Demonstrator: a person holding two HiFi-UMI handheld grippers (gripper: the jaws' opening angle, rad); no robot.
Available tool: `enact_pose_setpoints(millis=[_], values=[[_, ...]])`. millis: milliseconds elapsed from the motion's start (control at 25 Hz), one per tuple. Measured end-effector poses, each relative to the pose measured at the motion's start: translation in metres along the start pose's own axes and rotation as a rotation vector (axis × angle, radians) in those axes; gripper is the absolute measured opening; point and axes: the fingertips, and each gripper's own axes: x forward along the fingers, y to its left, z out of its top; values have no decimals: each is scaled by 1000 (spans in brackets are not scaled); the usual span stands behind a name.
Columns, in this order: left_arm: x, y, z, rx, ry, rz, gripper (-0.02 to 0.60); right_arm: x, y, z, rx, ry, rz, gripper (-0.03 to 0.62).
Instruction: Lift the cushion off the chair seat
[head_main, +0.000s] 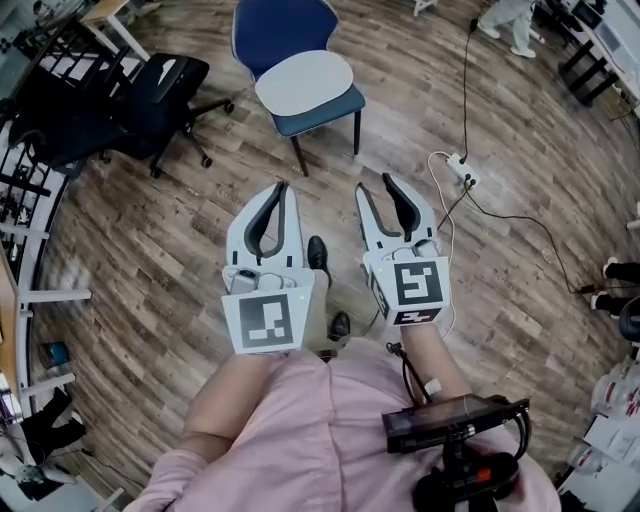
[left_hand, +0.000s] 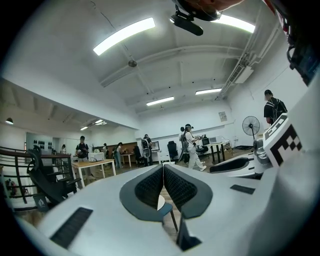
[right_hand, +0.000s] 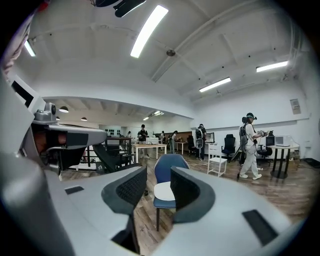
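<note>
While the person is standing well back from the blue chair (head_main: 287, 35), the head view is showing one pale cushion (head_main: 305, 82) lying flat on that chair's seat, untouched, with both tools hanging well short of it: the left gripper (head_main: 282, 188) with its tips pressed together and the right gripper (head_main: 374, 185) with its jaws parted a little. One black office chair (head_main: 150, 100) is sitting to the left of the blue chair, and one power strip (head_main: 462, 170) with its cable is lying on the floor to the right. In the left gripper view, the left gripper (left_hand: 163, 168) is showing its pads meeting with nothing between them; a sliver of the cushion (left_hand: 159, 202) is appearing far beyond. In the right gripper view, the right gripper (right_hand: 159, 173) is standing narrowly open and empty, framing the distant blue chair (right_hand: 170, 165) and cushion (right_hand: 162, 191). Risks, as judged: shut jaws are likely to shove the cushion off the seat instead of pinching its edge, and the cable right of the chair is probably inviting a snagged foot.
</note>
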Motion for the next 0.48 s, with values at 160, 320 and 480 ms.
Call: enact_pose_setpoints(millis=[160,320,480], values=[[54,20,-8,-9,13,2,14,51,-20,-2,11,18,5,145],[109,44,-16,-16,34,0,14,110,-38,1,25,29,7,140],[166,75,-24,-18,48,-5,14,173,-51,7,27,41,11,135]])
